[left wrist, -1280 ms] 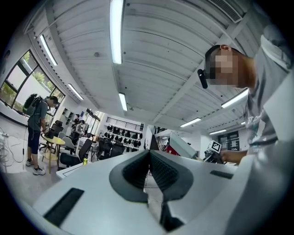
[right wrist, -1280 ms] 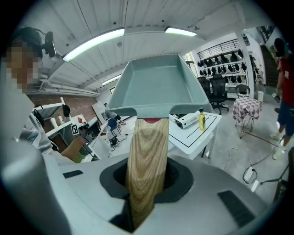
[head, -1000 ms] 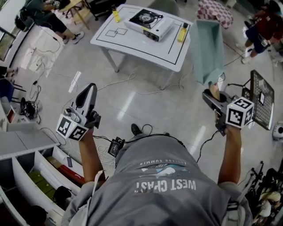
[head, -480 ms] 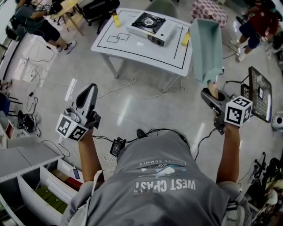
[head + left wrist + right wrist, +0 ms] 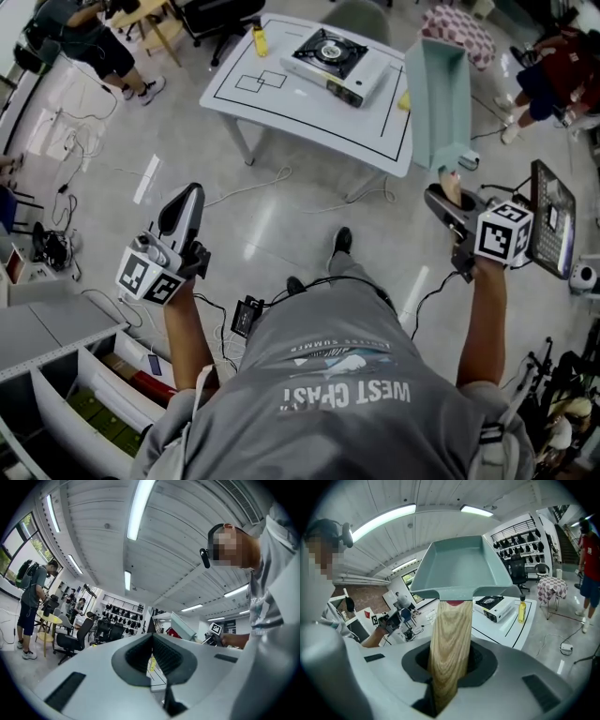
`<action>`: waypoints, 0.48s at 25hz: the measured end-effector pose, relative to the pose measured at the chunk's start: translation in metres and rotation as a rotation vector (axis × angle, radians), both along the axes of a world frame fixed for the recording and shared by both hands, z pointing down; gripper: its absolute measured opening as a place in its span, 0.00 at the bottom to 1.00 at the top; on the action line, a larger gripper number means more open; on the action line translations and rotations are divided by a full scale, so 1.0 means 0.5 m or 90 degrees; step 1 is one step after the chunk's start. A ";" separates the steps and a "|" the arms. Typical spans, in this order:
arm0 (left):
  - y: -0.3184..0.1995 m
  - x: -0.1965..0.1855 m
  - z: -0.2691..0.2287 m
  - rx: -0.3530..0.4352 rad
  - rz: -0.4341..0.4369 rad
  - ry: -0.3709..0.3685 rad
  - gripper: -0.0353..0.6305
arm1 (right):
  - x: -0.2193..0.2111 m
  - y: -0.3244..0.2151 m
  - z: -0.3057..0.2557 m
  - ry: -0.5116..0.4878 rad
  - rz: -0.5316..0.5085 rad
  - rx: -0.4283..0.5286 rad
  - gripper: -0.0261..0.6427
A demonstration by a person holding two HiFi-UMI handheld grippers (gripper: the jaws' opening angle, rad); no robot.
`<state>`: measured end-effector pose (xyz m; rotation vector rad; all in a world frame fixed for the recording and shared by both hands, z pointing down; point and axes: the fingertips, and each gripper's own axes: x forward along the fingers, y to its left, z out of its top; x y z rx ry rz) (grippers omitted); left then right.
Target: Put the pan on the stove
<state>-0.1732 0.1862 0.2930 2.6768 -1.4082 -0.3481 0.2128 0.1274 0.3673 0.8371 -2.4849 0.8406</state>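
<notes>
Right gripper view shows the right gripper clenched on the wooden handle of the teal square pan, which fills the upper centre of that frame. Seen from the head view, the pan is held in the air at the upper right, beside the edge of the white table, while the stove sits on that table at the top centre. At the left, the left gripper has its jaws together on nothing.
</notes>
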 end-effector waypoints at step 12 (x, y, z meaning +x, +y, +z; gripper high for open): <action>-0.127 0.007 -0.011 -0.005 -0.099 -0.013 0.05 | -0.018 -0.242 0.030 -0.010 -0.083 -0.017 0.15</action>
